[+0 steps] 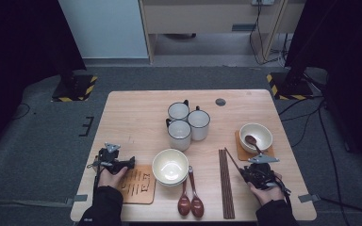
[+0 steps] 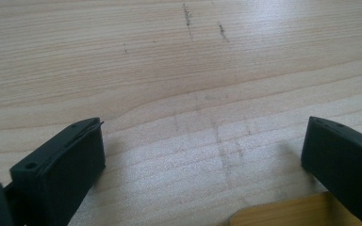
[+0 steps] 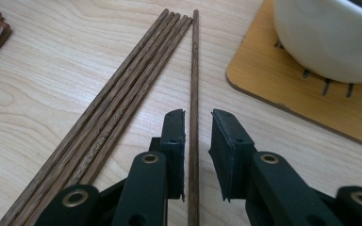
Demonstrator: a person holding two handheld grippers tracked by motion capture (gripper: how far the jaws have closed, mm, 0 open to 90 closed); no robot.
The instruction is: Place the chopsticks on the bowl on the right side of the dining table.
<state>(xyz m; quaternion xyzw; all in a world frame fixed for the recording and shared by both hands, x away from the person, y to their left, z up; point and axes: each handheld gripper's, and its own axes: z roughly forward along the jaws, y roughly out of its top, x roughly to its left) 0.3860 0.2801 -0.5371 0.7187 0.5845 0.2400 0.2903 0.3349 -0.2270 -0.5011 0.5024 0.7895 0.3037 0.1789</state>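
High view: the right gripper (image 1: 243, 170), at lower right, lay over 1 single chopstick (image 1: 232, 161) set apart from the bundle of chopsticks (image 1: 225, 188). Right gripper view: the single chopstick (image 3: 194, 94) ran up the centre of the frame between narrowly parted jaws, the pads not pressing it; a bowl (image 3: 330, 37) on a mat (image 3: 264, 89) occupied the upper right. The left gripper (image 2: 202, 155) stood wide over bare table (image 2: 169, 61).

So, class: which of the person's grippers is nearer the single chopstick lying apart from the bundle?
Right. The right gripper straddles the single chopstick, jaws slightly apart; the left gripper sits across the table by the empty coaster.
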